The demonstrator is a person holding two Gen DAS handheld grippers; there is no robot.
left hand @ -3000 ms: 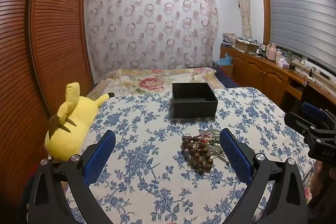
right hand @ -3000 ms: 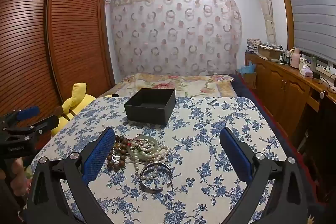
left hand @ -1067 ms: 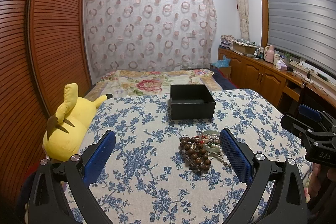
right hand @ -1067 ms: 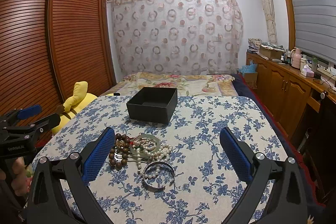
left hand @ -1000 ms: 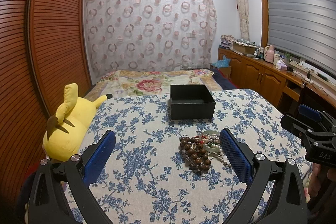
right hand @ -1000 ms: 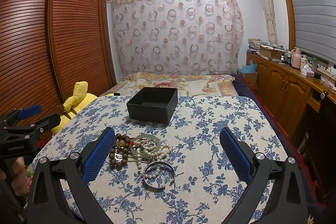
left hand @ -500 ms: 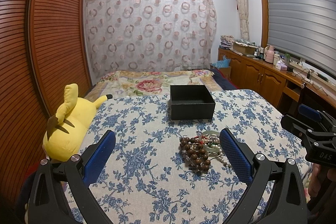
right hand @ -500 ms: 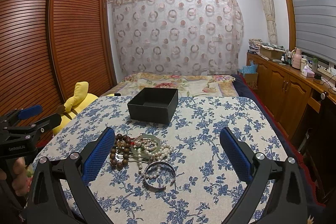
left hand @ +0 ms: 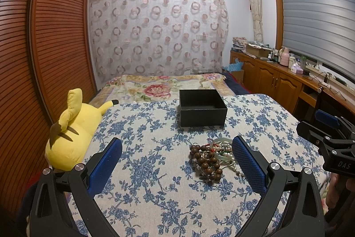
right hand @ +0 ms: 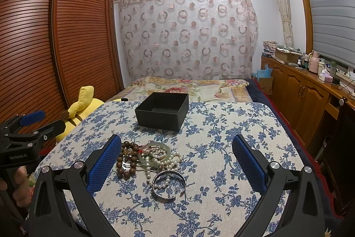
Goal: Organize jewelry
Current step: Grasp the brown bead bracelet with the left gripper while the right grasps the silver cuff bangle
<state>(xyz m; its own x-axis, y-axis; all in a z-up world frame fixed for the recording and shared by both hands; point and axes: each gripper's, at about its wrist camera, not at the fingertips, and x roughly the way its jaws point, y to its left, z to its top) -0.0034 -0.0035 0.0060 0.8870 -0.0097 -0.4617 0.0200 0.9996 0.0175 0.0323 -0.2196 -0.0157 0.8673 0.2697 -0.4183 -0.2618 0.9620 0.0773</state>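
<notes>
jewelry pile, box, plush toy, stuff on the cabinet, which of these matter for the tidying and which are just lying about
For the job:
- brown bead bracelet
- pearl strands
- silver bangle
- black box, open

Just lying about:
- yellow plush toy
- pink flask
- tissue box

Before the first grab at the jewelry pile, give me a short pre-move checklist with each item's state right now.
1. Left tongs open, holding nothing: ok.
2. Right tongs open, holding nothing: ok.
3. Black box upright, top open, no jewelry visible inside: ok.
4. Pile within view: wooden bead bracelet, pearl strands, silver bangle: ok.
5. Pieces separate enough for a single-item grab: not ok, beads and pearls overlap.
6. Bangle lying apart from the tangle: cannot tell.
</notes>
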